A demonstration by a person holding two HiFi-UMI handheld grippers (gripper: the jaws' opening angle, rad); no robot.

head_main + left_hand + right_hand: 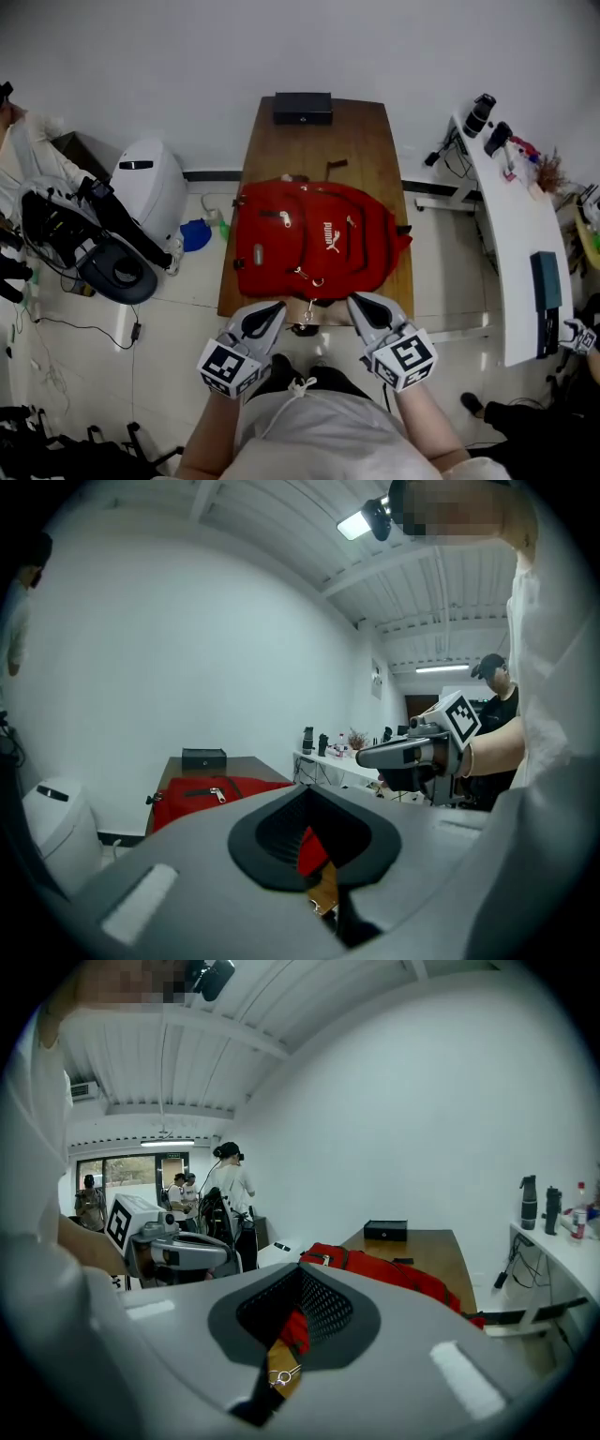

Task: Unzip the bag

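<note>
Bright, even overhead light; ceiling lamp (354,524) glares above the left gripper (307,795); shadows soft; fisheye bending, dark corners; near jaws blurred.

The red bag (314,239) is showing the white brand word PUMA on its front panel (turned sideways in the head view), with nothing else reading clearly.

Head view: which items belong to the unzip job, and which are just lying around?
Job: red backpack, left gripper, right gripper.
Lying about: black box at the far end of the table, white container on the floor, white side desk.
</note>
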